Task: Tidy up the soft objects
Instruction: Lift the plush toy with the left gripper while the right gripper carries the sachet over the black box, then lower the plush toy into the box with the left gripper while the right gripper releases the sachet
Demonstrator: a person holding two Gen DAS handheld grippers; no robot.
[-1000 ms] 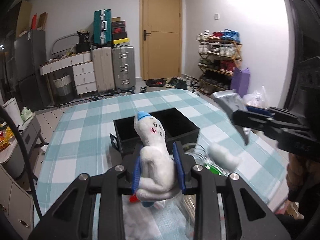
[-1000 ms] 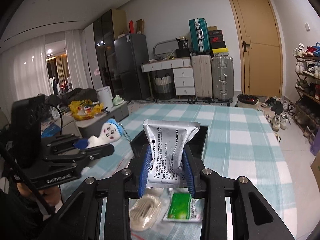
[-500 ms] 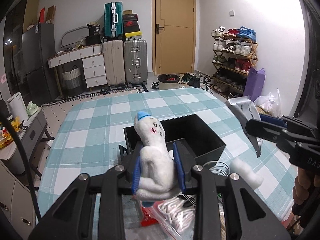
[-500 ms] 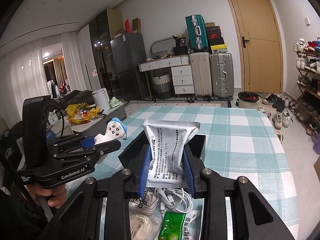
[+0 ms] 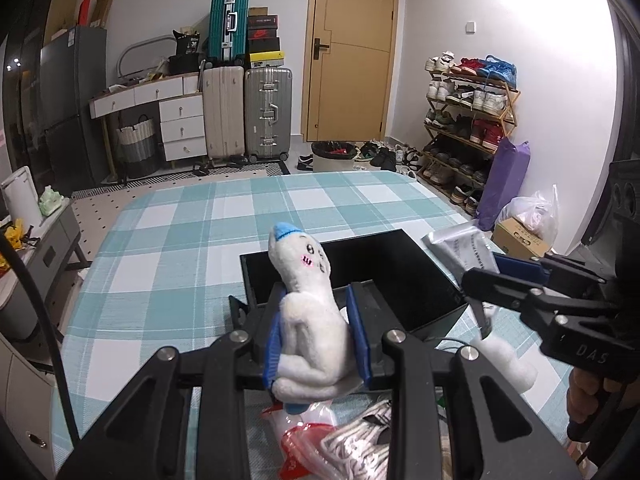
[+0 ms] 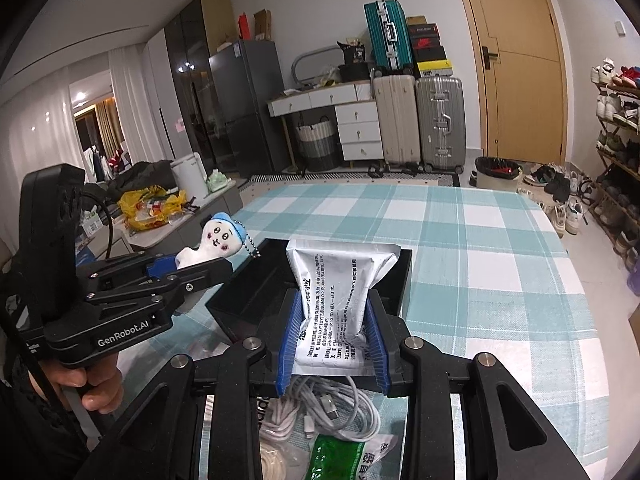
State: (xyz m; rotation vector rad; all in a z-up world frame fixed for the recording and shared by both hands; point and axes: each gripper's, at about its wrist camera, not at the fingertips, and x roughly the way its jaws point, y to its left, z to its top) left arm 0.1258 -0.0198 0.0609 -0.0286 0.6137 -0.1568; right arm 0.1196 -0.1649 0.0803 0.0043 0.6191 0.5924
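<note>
Right hand-held gripper (image 6: 332,334) clamping silver foil pouch (image 6: 340,288), black bin (image 6: 248,292) behind, left hand-held gripper (image 6: 192,266) gripping white plush (image 6: 218,240)

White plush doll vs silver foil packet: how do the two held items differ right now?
The white plush doll with a blue cap is rounded, fuzzy and has a printed face; the silver foil packet is flat, shiny and covered in black text. The doll sits in the left tool; the packet in the right tool. Shared: both stand upright between blue pads, near the black open box.
</note>
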